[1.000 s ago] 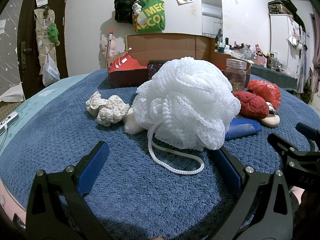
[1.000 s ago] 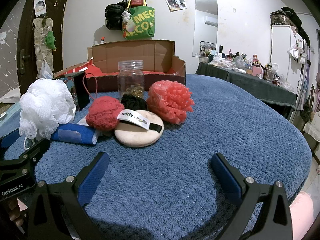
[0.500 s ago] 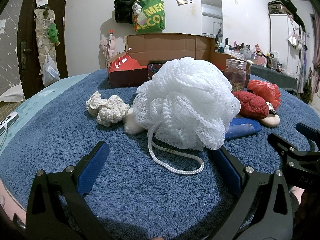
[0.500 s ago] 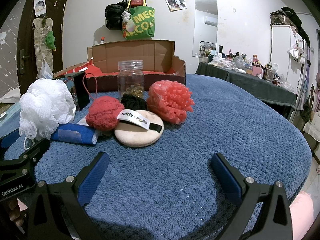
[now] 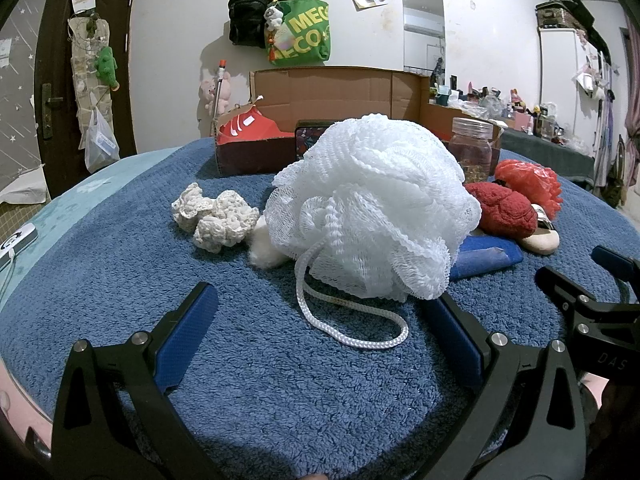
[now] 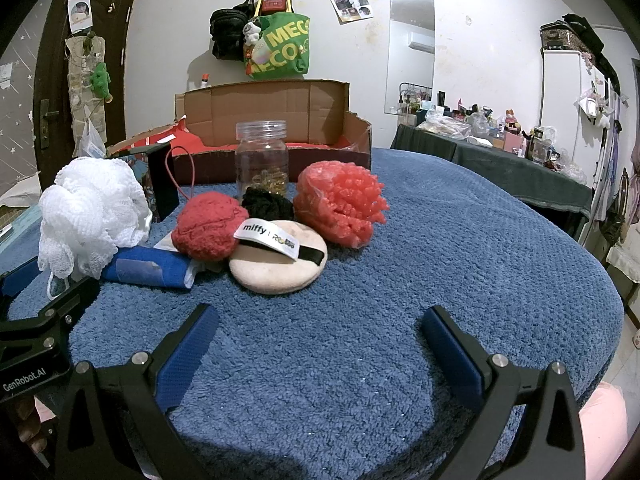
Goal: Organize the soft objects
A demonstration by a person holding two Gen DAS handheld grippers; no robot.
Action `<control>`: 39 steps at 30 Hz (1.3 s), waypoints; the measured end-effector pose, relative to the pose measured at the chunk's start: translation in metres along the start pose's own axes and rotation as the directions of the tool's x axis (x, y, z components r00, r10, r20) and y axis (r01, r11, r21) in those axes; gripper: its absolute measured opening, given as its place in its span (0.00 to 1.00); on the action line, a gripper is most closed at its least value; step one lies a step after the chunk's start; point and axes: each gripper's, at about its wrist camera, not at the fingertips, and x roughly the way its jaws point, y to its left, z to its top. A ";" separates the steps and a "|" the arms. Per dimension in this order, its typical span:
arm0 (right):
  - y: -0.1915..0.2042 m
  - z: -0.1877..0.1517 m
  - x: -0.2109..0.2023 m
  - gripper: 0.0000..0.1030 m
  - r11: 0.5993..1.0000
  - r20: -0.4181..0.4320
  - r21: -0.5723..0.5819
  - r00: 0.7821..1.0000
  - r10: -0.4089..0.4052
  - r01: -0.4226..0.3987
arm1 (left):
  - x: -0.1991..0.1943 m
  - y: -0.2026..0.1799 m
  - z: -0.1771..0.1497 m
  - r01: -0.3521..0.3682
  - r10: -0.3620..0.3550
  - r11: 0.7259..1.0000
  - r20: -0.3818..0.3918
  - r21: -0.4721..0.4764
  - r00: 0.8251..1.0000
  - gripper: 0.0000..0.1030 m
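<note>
Gaping left gripper — white loofah just ahead.

The white mesh pouf is hiding most of the blue cloth; the jar is blocking the black scrunchie's far side.

Both cameras sit low over the blue blanket, facing the cardboard box by the far wall. The left view is close behind the white bath pouf; the right view, further right, shares it at its left edge.
</note>
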 end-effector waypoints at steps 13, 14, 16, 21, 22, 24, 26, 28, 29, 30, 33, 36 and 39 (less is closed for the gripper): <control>0.000 0.000 0.000 1.00 1.000 0.000 0.000 1.000 0.000 0.000 | 0.000 0.000 0.000 0.000 0.000 1.000 0.000 0.000 1.000 1.00; 0.000 0.000 0.000 1.00 1.000 0.000 0.000 1.000 -0.001 0.001 | 0.000 0.000 0.000 0.000 0.000 1.000 0.000 0.000 1.000 1.00; 0.000 0.000 0.000 1.00 1.000 0.000 0.000 1.000 0.000 0.000 | 0.000 0.000 0.000 0.000 0.000 1.000 0.000 0.000 1.000 1.00; 0.000 0.000 0.000 1.00 1.000 0.000 0.000 1.000 0.000 0.000 | 0.000 0.000 0.000 0.000 0.000 1.000 0.001 0.000 1.000 1.00; 0.000 0.000 0.000 1.00 1.000 0.000 0.000 1.000 0.000 0.000 | 0.000 0.000 0.000 0.000 0.000 1.000 0.000 0.000 1.000 1.00; 0.001 0.000 0.000 1.00 1.000 0.000 0.000 1.000 0.000 0.000 | 0.000 0.000 0.000 0.000 0.000 1.000 0.000 0.000 1.000 1.00; 0.001 0.000 0.000 1.00 1.000 0.000 0.000 1.000 0.000 0.000 | 0.000 0.000 0.000 0.000 0.000 1.000 0.001 0.000 1.000 1.00; 0.001 0.000 0.000 1.00 1.000 0.000 0.000 1.000 0.000 0.000 | 0.000 0.000 0.000 0.001 -0.001 1.000 0.000 -0.001 1.000 1.00; 0.001 0.000 0.000 1.00 1.000 0.000 0.000 1.000 0.000 0.000 | 0.000 0.000 0.000 0.002 -0.002 1.000 0.001 -0.002 1.000 1.00; 0.001 0.000 0.000 1.00 1.000 0.000 0.000 1.000 0.000 0.000 | 0.000 0.000 0.000 0.003 -0.003 1.000 0.001 -0.001 1.000 1.00; 0.001 0.000 0.000 1.00 1.000 -0.001 0.000 1.000 0.001 -0.001 | 0.000 0.000 0.000 0.008 -0.008 1.000 -0.001 -0.001 1.000 1.00; 0.002 0.001 0.000 1.00 1.000 -0.001 0.002 1.000 0.011 -0.011 | -0.002 0.001 0.004 0.016 -0.016 1.000 -0.011 0.003 1.000 1.00; -0.002 0.002 -0.001 1.00 0.999 0.005 0.008 1.000 0.031 -0.031 | -0.003 0.002 0.009 0.022 -0.022 1.000 -0.007 0.006 1.000 1.00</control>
